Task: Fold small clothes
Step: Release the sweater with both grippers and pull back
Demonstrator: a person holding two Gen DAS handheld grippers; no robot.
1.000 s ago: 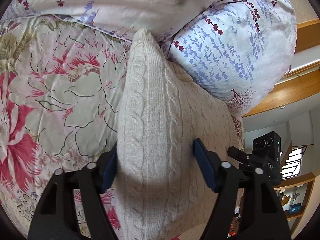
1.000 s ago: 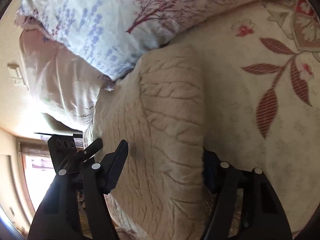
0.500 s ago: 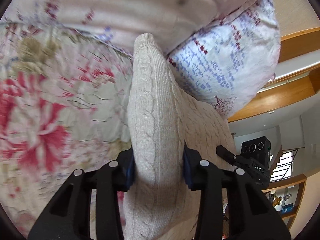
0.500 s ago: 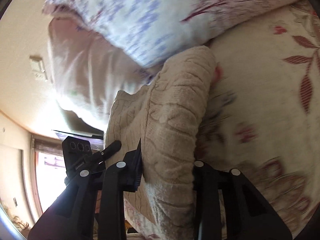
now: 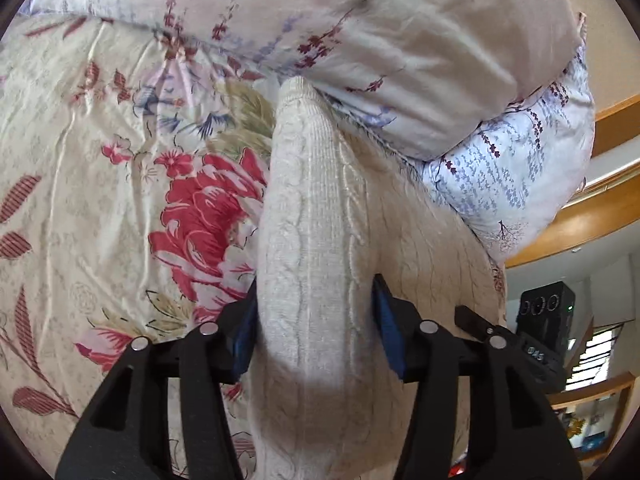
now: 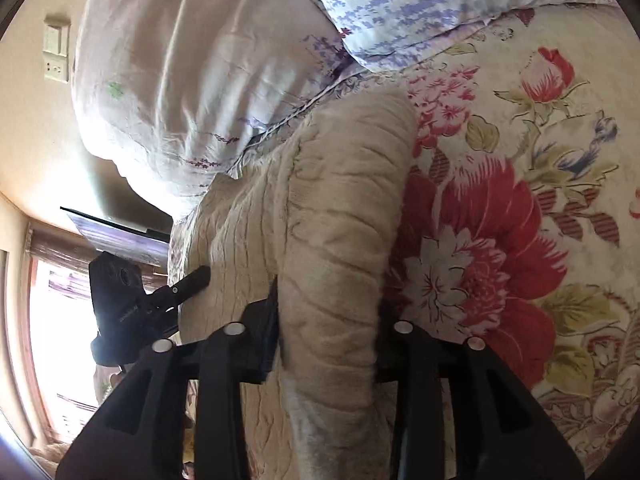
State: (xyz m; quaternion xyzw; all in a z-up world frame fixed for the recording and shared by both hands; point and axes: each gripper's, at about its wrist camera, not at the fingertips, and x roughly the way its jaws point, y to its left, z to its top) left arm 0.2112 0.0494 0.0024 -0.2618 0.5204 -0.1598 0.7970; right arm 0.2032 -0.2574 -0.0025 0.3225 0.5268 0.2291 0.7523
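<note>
Both grippers are pinching our cream cable-knit sweater point(image 5: 316, 240): left gripper point(image 5: 314, 334) and right gripper point(image 6: 326, 332) are each clamping a fold, which is running lengthwise away from the fingers toward the pillows point(image 5: 400, 52). Sweater is lying on the floral bed point(image 5: 100, 160); wall switch point(image 6: 56, 54) nearby.

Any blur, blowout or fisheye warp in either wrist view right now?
Left wrist: mostly sharp on the knit sweater, slight smear on the upper pillow, edges bowed, window bright. Right wrist: window blown out, sweater backlit and soft, pillow print smeared, strong rim warp.
</note>
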